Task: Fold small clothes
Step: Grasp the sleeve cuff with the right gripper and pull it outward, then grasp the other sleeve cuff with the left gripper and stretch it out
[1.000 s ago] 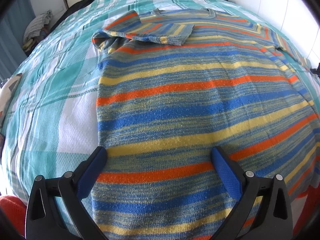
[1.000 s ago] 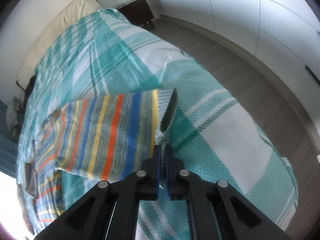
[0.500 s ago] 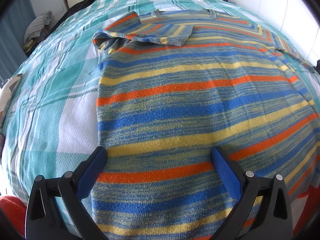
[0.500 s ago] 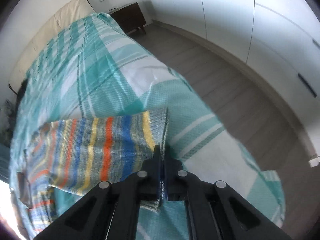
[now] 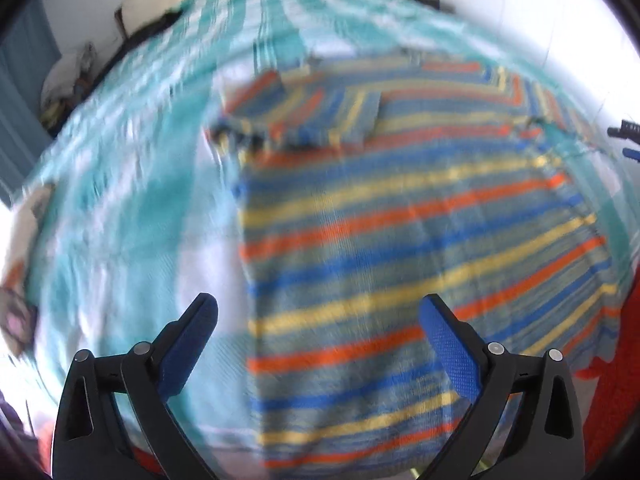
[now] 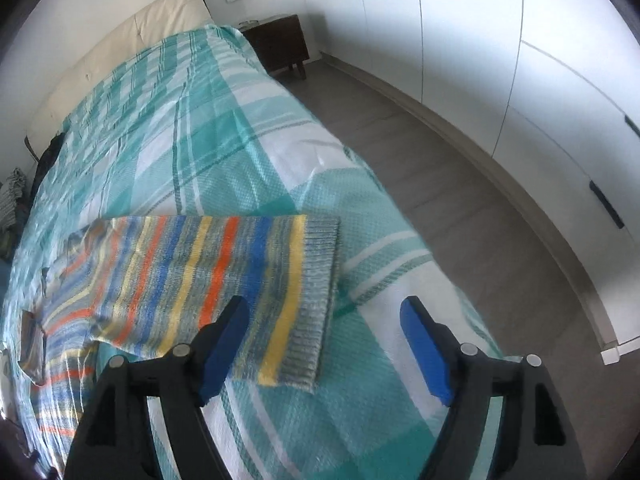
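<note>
Here the striped sweater (image 5: pixel 400 240) lies flat on the teal plaid bedspread (image 5: pixel 120 208), one sleeve folded across its chest. The left gripper (image 5: pixel 318 338) hangs above the sweater's lower part, jaws spread wide, the cloth's left edge passing below the gap; nothing between the blue pads. This view is motion-blurred. The right gripper (image 6: pixel 324 340) has just been opening: jaws now spread, nothing pinched. The other sleeve (image 6: pixel 224 288) rests flat on the bedspread, its ribbed cuff (image 6: pixel 316 300) below the gap, nearer the left finger (image 6: pixel 224 340).
</note>
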Demonstrator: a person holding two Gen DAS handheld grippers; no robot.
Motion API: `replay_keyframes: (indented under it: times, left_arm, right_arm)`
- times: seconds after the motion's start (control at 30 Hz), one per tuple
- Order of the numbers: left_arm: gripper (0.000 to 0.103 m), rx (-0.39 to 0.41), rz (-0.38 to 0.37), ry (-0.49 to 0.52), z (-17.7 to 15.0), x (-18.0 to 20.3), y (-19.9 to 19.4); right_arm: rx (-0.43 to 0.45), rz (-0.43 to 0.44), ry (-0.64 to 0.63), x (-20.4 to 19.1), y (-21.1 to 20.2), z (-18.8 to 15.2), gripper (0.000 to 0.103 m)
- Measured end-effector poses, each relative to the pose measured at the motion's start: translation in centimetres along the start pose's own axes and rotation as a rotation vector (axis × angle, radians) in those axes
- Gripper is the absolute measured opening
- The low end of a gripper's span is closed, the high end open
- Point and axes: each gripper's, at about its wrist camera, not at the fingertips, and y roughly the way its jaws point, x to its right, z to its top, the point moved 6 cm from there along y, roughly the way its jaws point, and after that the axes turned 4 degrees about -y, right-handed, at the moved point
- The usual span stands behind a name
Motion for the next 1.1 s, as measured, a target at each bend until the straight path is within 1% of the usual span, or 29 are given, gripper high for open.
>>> replay_keyframes:
  times: [0.07,0.1,0.13,0.17,0.23,0.27,0.33,0.37,0.4,0.43,0.47,0.5,0.53,0.57,0.6,0.63,0.7,0.73,0.77,0.8,0.83,0.87,0.93,1.0,1.1]
  left_arm:
    - [0.102,0.065,-0.006,0.057,3.5,-0.2,-1.1]
    - [0.102,0.081,-0.016,0.087,5.0,0.0,-1.2]
    - [0.102,0.089,-0.025,0.142,6.9,0.6,-0.7]
    - [0.102,0.079,-0.038,0.194,8.2,1.3,0.2]
    - [0.102,0.008,-0.080,0.297,9.5,3.1,3.4]
    - [0.102,-0.029,-0.089,0.326,9.7,3.6,5.0]
    - [0.101,-0.096,-0.062,0.377,10.0,4.6,8.9]
    - [0.099,-0.114,-0.047,0.384,10.0,4.9,10.3]
    - [0.093,-0.136,-0.033,0.378,10.1,4.8,11.7]
    - [0.085,-0.163,-0.038,0.353,10.3,4.6,13.0]
    - [0.062,-0.198,-0.074,0.297,10.5,4.1,13.9]
    - [0.025,-0.219,-0.110,0.230,10.5,3.5,14.3]
    - [0.004,-0.221,-0.108,0.171,10.9,2.7,14.3]
    - [0.005,-0.201,-0.093,0.112,11.5,1.5,13.9]
    - [0.005,-0.171,-0.100,0.061,12.1,0.4,13.2]
    - [0.005,-0.139,-0.107,-0.011,12.7,-1.4,12.1]
    - [0.005,-0.086,-0.113,-0.191,13.3,-6.1,10.2]
    - [0.005,-0.067,-0.101,-0.300,13.2,-9.2,9.5]
    - [0.005,-0.059,-0.078,-0.386,12.9,-11.8,9.2]
    - [0.005,-0.058,-0.038,-0.494,12.2,-15.2,9.1]
    - [0.005,-0.068,0.013,-0.585,11.1,-18.3,9.3]
    - [0.005,-0.095,0.088,-0.663,9.6,-21.7,9.8]
    - [0.004,-0.146,0.201,-0.731,7.0,-25.6,10.8]
    - [0.004,-0.188,0.269,-0.758,5.0,-27.6,11.7]
    - [0.004,-0.209,0.272,-0.773,4.0,-27.7,12.9]
  right_arm:
    - [0.057,-0.018,-0.002,0.4,-2.6,-0.2,0.077]
    - [0.084,-0.012,-0.001,0.3,-3.9,-0.2,0.077]
    - [0.111,0.003,-0.004,-0.2,-5.3,-0.4,0.077]
    - [0.136,0.028,-0.009,-1.0,-6.5,-0.6,0.077]
    - [0.161,0.088,-0.021,-2.7,-8.0,-1.0,0.077]
    - [0.169,0.123,-0.028,-3.9,-8.7,-1.5,0.077]
    - [0.178,0.199,-0.040,-6.7,-9.3,-2.9,0.077]
    - [0.176,0.236,-0.048,-8.0,-9.5,-4.0,0.077]
    - [0.174,0.263,-0.060,-9.3,-9.6,-5.2,0.077]
    - [0.174,0.280,-0.074,-10.4,-9.6,-6.3,0.077]
    - [0.175,0.292,-0.093,-11.5,-9.5,-7.5,0.077]
    - [0.176,0.299,-0.116,-12.5,-9.5,-8.7,0.077]
    - [0.163,0.300,-0.151,-13.5,-9.3,-9.8,0.077]
    - [0.147,0.299,-0.182,-14.2,-9.1,-10.4,0.077]
    - [0.146,0.308,-0.220,-15.0,-9.3,-10.7,0.077]
    - [0.169,0.312,-0.253,-15.6,-9.7,-10.6,0.077]
    - [0.209,0.302,-0.295,-16.2,-10.1,-10.4,0.077]
    - [0.208,0.302,-0.305,-16.2,-10.0,-10.4,0.077]
    - [0.194,0.303,-0.312,-16.4,-9.6,-10.5,0.077]
    - [0.178,0.308,-0.314,-16.5,-9.2,-10.7,0.077]
    - [0.165,0.314,-0.316,-16.6,-8.8,-10.9,0.077]
    - [0.155,0.319,-0.319,-16.7,-8.6,-11.0,0.077]
    - [0.148,0.329,-0.333,-17.2,-8.3,-11.2,0.077]
    - [0.139,0.331,-0.350,-17.8,-8.0,-11.5,0.077]
    - [0.122,0.325,-0.388,-18.5,-7.6,-12.1,0.077]
